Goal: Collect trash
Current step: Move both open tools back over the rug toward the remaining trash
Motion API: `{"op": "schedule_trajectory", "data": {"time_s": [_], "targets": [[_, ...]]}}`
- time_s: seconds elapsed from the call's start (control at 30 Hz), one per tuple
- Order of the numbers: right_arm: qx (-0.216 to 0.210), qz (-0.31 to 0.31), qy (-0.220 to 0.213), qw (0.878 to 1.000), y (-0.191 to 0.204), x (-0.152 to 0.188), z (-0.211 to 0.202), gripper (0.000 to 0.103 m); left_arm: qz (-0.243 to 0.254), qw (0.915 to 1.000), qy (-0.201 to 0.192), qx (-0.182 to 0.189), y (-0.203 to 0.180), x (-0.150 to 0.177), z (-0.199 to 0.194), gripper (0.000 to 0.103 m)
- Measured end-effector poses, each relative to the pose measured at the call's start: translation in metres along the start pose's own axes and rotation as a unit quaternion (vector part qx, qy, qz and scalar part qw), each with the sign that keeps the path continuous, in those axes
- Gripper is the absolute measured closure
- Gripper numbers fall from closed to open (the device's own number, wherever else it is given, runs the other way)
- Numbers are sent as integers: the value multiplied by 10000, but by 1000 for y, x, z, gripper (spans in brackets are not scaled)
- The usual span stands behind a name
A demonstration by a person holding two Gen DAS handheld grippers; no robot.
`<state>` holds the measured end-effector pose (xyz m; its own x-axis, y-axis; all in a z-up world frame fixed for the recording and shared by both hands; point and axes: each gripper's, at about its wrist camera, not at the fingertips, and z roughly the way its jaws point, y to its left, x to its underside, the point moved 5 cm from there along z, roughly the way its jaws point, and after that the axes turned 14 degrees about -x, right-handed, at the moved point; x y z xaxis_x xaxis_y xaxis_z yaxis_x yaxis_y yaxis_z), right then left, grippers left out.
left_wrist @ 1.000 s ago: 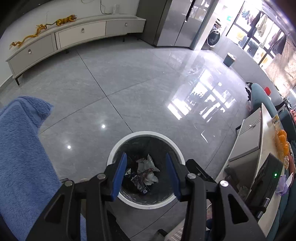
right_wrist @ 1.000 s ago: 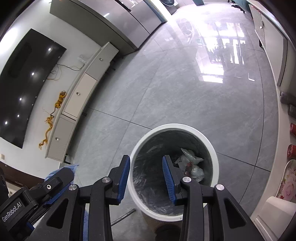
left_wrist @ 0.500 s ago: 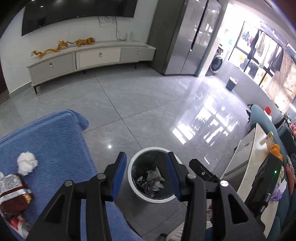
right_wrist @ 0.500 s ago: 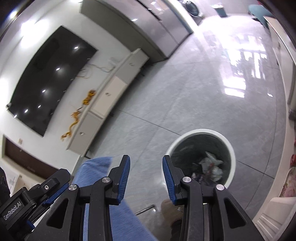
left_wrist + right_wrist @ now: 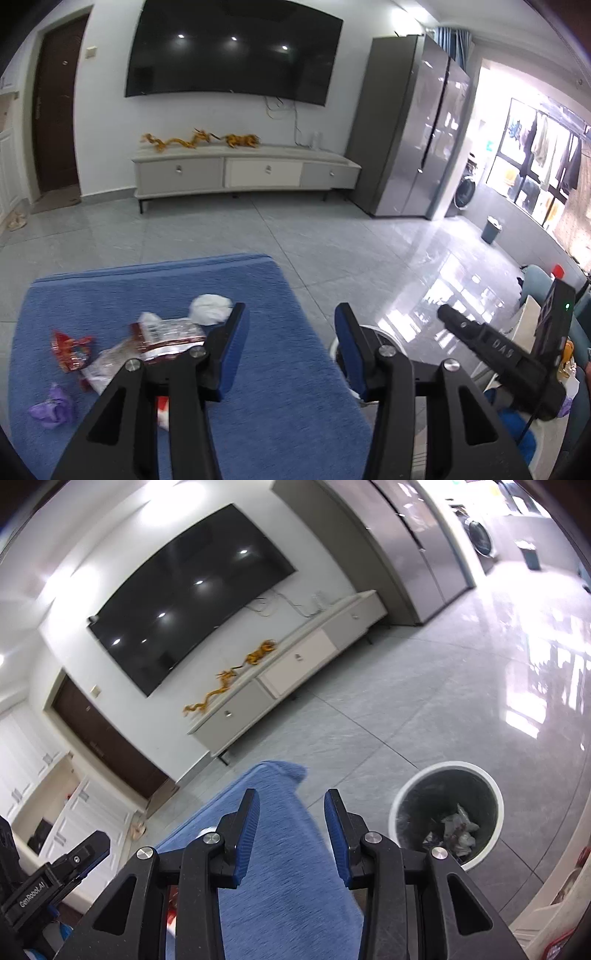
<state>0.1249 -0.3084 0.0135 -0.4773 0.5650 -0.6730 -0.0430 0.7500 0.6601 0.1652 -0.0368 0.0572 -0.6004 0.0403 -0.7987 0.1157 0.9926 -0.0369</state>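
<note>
Trash lies on a blue towel [image 5: 280, 362]: a white crumpled tissue [image 5: 209, 309], a red-and-silver snack wrapper [image 5: 166, 334], a small red wrapper [image 5: 70, 349] and a purple scrap [image 5: 53, 406]. My left gripper [image 5: 290, 350] is open and empty, above the towel just right of the wrappers. My right gripper [image 5: 291, 834] is open and empty over the towel's edge [image 5: 280, 886]. The white-rimmed trash bin [image 5: 447, 812], with litter inside, stands on the floor to its right; only a bit of its rim [image 5: 384, 334] shows in the left wrist view.
A grey tiled floor [image 5: 332, 236] stretches to a long TV cabinet [image 5: 243, 173] under a wall TV [image 5: 232, 51]. A tall grey fridge [image 5: 410, 129] stands at the right. The other gripper's body [image 5: 495, 350] and a table edge are at the right.
Both grippers have lifted and swung away from the bin to the left, over the blue towel. The trash on the towel has come into the left wrist view. Both stay open.
</note>
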Motion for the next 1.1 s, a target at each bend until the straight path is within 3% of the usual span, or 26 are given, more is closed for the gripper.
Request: {"op": "schedule_trajectory", "data": {"time_s": [0.23,0.33,0.57,0.7,0.83,1.1], "targets": [[-295,-677,-22,9973,62,9,-25,68,-471,9959,-522,-573,100,14,-72,47],[-491,-998,-52,9938,92,15,-35,57,-613,9917,-701,-884,141,23,-102,47],[-959,-1450,140,9847,133,32,-38,57,-952,9813,-672,-1530,230,63,-142,47],[-1113,-1573,352,9806,139,42,-28,57,-1005,9781,-373,-1784,261,94,-136,47],[-1143,-1607,661,9781,136,56,-9,57,-1070,9785,-51,-1763,278,121,-115,47],[-1146,-1728,1453,9674,128,93,44,57,-625,9829,330,-1699,259,134,-43,46]]}}
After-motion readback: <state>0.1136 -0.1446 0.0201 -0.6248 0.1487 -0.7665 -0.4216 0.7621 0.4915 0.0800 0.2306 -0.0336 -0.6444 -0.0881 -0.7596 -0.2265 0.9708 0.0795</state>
